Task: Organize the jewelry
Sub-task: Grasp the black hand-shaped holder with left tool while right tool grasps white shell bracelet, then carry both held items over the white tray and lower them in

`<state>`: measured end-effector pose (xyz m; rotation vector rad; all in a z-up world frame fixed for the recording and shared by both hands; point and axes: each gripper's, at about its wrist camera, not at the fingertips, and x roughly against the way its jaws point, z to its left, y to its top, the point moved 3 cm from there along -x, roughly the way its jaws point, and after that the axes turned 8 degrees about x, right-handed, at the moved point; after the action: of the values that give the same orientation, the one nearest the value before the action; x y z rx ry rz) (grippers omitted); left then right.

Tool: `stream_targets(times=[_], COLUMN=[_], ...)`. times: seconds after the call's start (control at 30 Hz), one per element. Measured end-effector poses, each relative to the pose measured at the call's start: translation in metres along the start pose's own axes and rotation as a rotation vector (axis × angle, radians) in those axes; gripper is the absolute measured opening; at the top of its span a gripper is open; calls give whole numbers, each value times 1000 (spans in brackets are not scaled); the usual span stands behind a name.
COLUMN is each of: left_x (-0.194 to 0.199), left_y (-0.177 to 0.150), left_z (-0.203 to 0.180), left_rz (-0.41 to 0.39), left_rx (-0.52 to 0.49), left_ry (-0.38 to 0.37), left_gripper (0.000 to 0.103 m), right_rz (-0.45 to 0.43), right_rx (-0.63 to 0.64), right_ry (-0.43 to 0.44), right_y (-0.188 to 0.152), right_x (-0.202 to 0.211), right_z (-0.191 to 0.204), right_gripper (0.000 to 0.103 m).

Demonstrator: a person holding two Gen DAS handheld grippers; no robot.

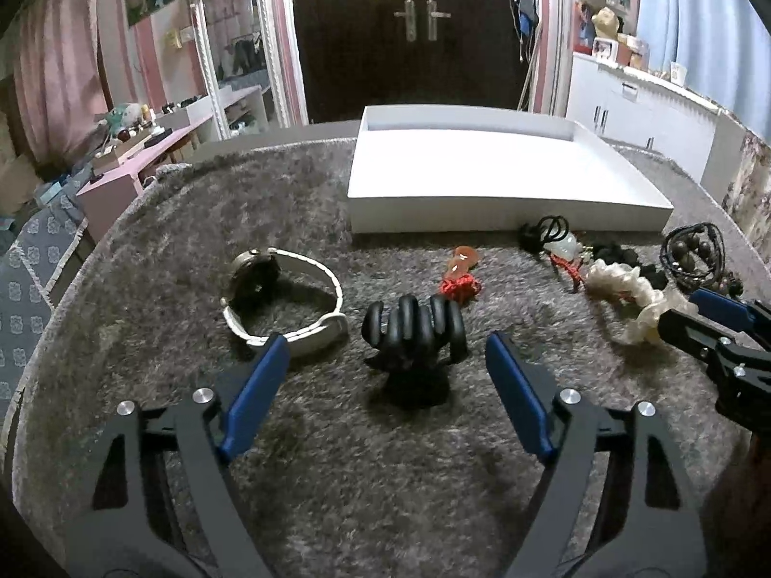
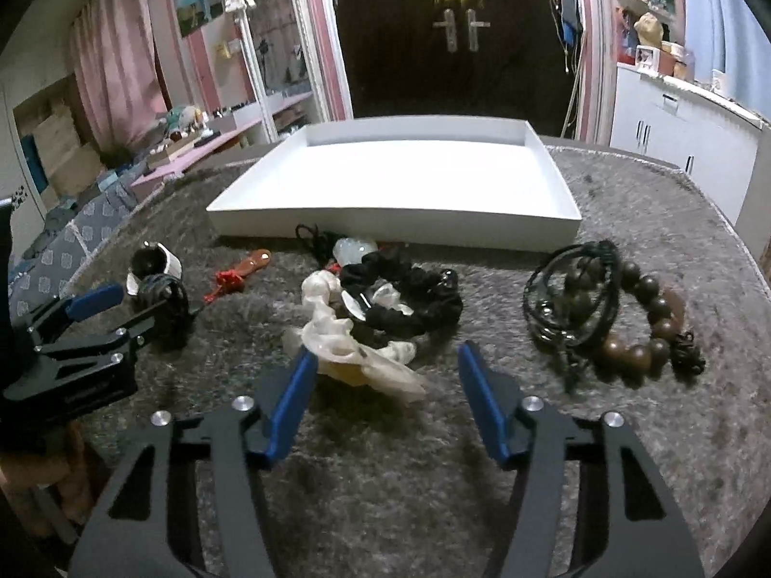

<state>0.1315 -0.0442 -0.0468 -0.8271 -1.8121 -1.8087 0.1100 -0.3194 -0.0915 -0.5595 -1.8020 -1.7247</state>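
Note:
A white tray (image 1: 501, 214) lies at the back of a grey fuzzy mat (image 1: 337, 457). My left gripper (image 1: 388, 344) is open, its fingers either side of a black hair claw clip (image 1: 414, 325). A white-strapped watch (image 1: 284, 291) lies to its left, a red-corded orange pendant (image 1: 460, 272) behind. My right gripper (image 2: 385, 356) is open around the near end of a cream scrunchie (image 2: 352, 342). A black scrunchie (image 2: 409, 289), a pale jade pendant (image 2: 354, 248) and a brown bead bracelet with black cords (image 2: 607, 308) lie nearby.
The white tray (image 2: 385, 216) is empty. The mat's curved edge runs close on the left and right. A pink shelf (image 1: 139, 154) stands left, white cabinets (image 1: 641, 120) right, a dark door behind.

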Motion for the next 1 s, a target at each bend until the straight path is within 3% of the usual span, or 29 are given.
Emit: stream_targets(times=[0.17, 0.23, 0.27, 0.4, 0.63, 1.0], left_x=[-10, -15, -17, -28, -24, 20], left_y=[3, 5, 6, 7, 7, 12], left_z=[-8, -10, -11, -13, -15, -25], left_rz=[22, 32, 36, 73, 52, -10], left_rx=[-16, -17, -16, -11, -1, -6], left_ry=[0, -1, -1, -16, -21, -70], left_gripper=[82, 80, 78, 49, 49, 49], right_rz=[52, 56, 55, 56, 42, -38], right_rx=[22, 24, 25, 49, 68, 68], right_ry=[10, 12, 9, -16, -53, -59], right_y=[-1, -1, -1, 0, 0, 13], right_x=[-16, -18, -18, -17, -8, 32], right_z=[6, 6, 6, 11, 9, 5], right_gripper=[26, 24, 23, 22, 21, 21])
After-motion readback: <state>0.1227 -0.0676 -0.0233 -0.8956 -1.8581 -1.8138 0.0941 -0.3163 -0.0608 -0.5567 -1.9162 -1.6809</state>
